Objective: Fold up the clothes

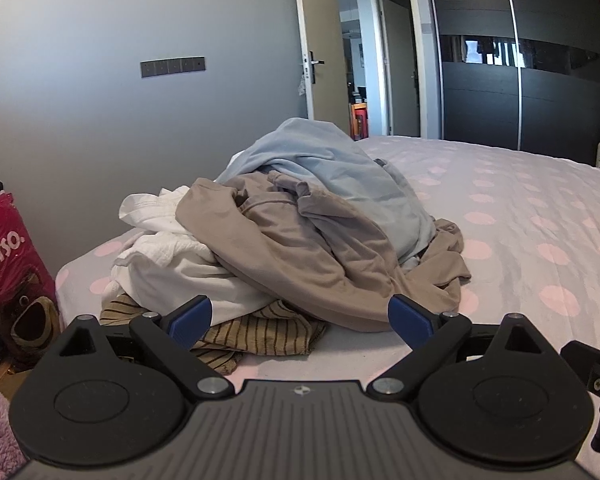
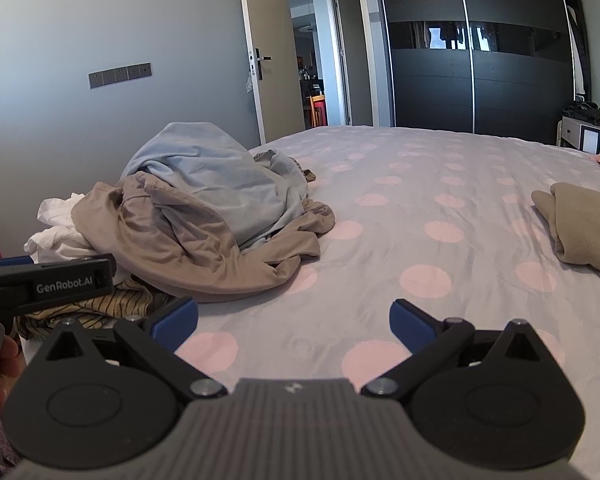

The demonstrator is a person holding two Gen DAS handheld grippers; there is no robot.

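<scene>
Left gripper (image 1: 300, 316) nearest the lens: blue fingers (image 1: 190, 320) spread wide, nothing between them, hovering just short of the clothes pile (image 1: 300, 232). Pile sits on the near left corner of the bed (image 1: 520, 208), grey sheet with pink dots. Bottom layer is a striped yellow-brown garment (image 1: 256, 332), white garment (image 1: 172, 256) above it on the left, tan garment (image 1: 300, 256) draped across the middle, light blue garment (image 1: 332, 172) on top. Right gripper (image 2: 294, 320): fingers also spread wide, empty, over bare sheet, pile off to its left. Folded tan garment (image 2: 584, 224) lies well apart at the right edge of the bed. Pink bag (image 1: 8, 264) stands beside the bed on the left.
</scene>
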